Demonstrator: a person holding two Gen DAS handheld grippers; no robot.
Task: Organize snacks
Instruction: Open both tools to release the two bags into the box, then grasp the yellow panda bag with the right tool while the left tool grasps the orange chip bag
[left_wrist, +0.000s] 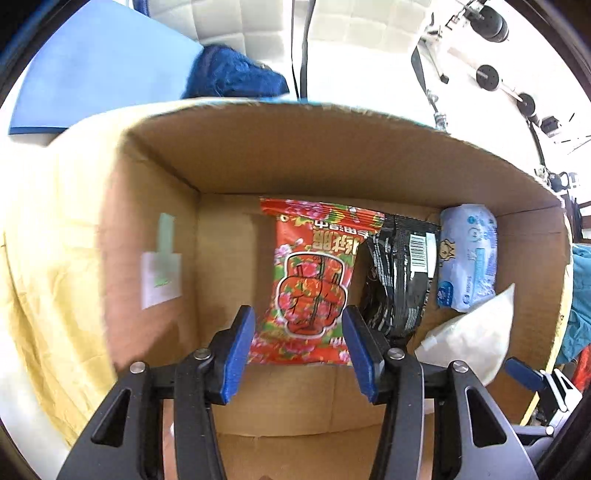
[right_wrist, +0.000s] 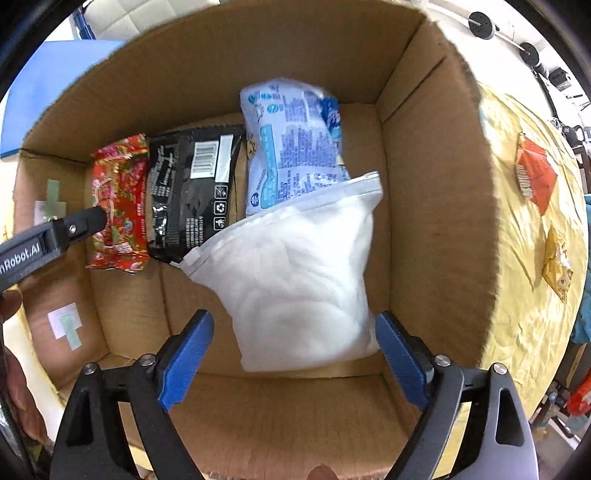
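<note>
Left gripper (left_wrist: 298, 347): my jaws spread, empty, the red snack pack (left_wrist: 314, 280) straight ahead, long axis along my fingers.
Right gripper (right_wrist: 295, 354): spread, white pouch (right_wrist: 303, 280) between, unclenched.
Place: cardboard box (right_wrist: 424, 155).

Cardboard box (right_wrist: 436, 155) on yellow cloth (right_wrist: 517, 295)

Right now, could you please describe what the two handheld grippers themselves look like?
Both the left gripper and right gripper have black angular linkage arms with silver pivot bolts and ribbed blue finger pads. White lettering ending in "Robot.AI" marks the left one's side, seen from the right wrist.
</note>
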